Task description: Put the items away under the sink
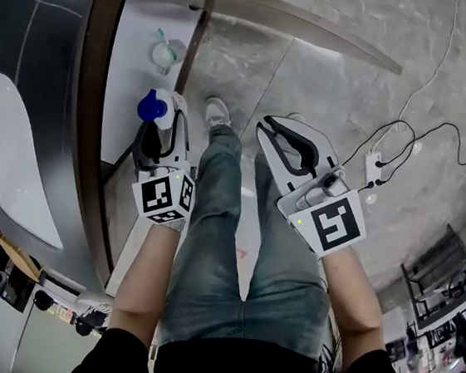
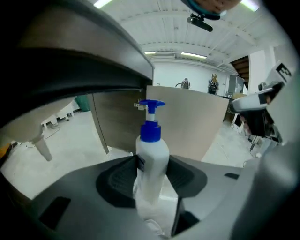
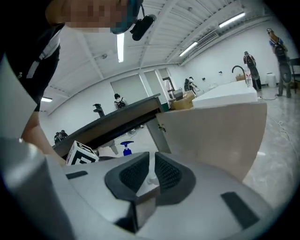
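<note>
A white pump bottle (image 1: 160, 109) with a blue cap stands upright between the jaws of my left gripper (image 1: 162, 129), which is shut on it. It hangs just in front of the open cabinet (image 1: 141, 37) below the white sink (image 1: 11, 156). In the left gripper view the bottle (image 2: 152, 150) fills the middle, and the left gripper (image 2: 152, 165) pinches its lower body. My right gripper (image 1: 267, 127) is held over the floor to the right, shut and empty. Its own view shows the right gripper (image 3: 152, 168) with the jaws nearly touching, and the bottle's blue pump (image 3: 125, 149) beyond.
The cabinet door (image 1: 277, 15) stands swung open across the top. A white cup with a green item (image 1: 166, 53) sits inside the cabinet. The person's jeans-clad legs (image 1: 218, 247) are between the grippers. Cables and a power strip (image 1: 373, 164) lie on the floor at right.
</note>
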Motion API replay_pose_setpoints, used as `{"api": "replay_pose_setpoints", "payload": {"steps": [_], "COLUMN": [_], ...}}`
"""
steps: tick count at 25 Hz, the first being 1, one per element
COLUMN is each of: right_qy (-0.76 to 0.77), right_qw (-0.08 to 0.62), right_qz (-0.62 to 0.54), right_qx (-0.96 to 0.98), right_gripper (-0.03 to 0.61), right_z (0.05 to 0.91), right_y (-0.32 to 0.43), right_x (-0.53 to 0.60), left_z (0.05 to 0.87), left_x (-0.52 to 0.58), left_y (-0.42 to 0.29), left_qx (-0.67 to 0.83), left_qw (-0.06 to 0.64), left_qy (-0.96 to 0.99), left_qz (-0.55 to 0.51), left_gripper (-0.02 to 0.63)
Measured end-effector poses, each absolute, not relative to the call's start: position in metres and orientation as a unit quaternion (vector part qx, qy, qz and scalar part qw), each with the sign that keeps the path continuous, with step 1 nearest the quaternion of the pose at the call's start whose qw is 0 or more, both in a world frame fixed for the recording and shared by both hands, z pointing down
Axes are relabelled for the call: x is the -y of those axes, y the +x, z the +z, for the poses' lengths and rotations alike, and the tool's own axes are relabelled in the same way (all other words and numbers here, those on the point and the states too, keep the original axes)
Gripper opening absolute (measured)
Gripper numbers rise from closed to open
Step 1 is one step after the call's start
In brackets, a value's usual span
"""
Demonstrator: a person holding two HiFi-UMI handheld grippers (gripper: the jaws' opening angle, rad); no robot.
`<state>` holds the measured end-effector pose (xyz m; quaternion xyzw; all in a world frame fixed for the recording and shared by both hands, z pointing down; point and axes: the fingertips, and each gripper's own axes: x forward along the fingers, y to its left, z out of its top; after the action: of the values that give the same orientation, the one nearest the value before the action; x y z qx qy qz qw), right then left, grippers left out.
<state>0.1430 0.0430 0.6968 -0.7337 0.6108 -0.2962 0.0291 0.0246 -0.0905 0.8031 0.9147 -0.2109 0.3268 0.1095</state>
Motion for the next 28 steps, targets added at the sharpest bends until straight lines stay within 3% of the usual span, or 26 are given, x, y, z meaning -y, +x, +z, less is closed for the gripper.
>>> {"api": "replay_pose_setpoints", "payload": {"steps": [15,28], "right_qy": [-0.706,-0.691], "right_qw": [0.029,0.018], "right_qz": [-0.324,-0.349], "right_qx": [-0.629,-0.633], "right_gripper": [0.054,0.054], "right_z": [0.764,0.807], "right_y": [0.123,0.126], "right_x": [-0.010,-0.012], "left_z": [0.918,0.991], "left_x": [0.167,0.189], "left_y": [-0.008,-0.025], "left_qx": [0.334,0.426], "left_qw": [0.116,0.170], "left_qy": [0.875,0.822], "left_qz": [0.330,0.338], "left_gripper": [0.202,0.202]}}
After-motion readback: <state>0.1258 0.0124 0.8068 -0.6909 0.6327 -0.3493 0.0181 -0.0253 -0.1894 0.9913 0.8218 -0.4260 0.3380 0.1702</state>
